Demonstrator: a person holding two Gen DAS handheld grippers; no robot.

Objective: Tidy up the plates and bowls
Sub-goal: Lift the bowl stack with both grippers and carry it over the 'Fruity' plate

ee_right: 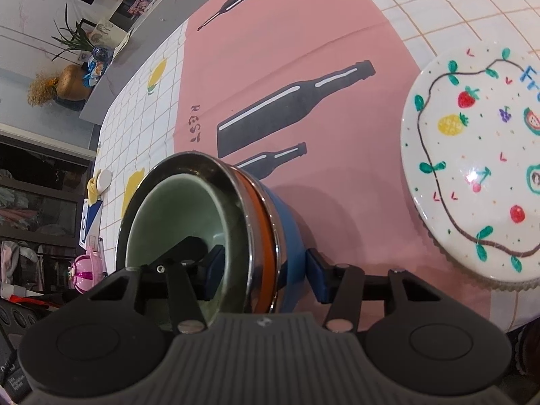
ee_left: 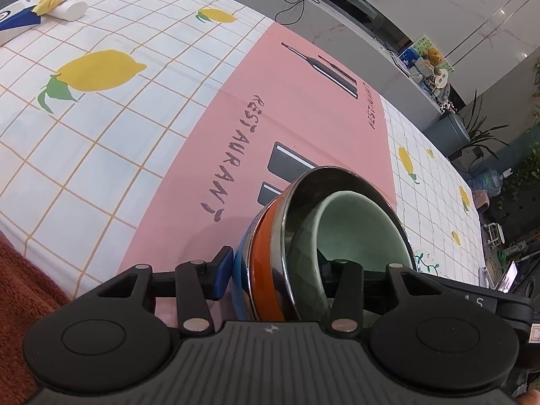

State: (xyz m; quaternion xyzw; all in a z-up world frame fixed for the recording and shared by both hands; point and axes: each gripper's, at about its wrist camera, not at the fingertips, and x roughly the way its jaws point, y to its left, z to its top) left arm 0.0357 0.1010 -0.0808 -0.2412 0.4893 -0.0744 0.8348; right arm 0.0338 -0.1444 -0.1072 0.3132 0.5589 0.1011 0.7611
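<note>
A stack of nested bowls, blue at the bottom, then orange, a steel one (ee_left: 341, 182) and a pale green bowl (ee_left: 357, 226) innermost, sits tilted over the pink placemat (ee_left: 303, 108). My left gripper (ee_left: 276, 270) is shut on the stack's rim, one finger outside the blue bowl, one inside the green bowl. My right gripper (ee_right: 263, 270) is shut on the same stack (ee_right: 266, 216) from the other side, one finger inside the green bowl (ee_right: 175, 209). A white plate (ee_right: 479, 155) with painted fruit lies on the table to the right.
The table has a lemon-print grid cloth (ee_left: 101, 108). A white roll with a yellow cloth (ee_left: 64, 3) and a blue-white box (ee_left: 17, 20) lie at the far corner. A red-brown towel (ee_left: 20, 280) lies at the near left edge.
</note>
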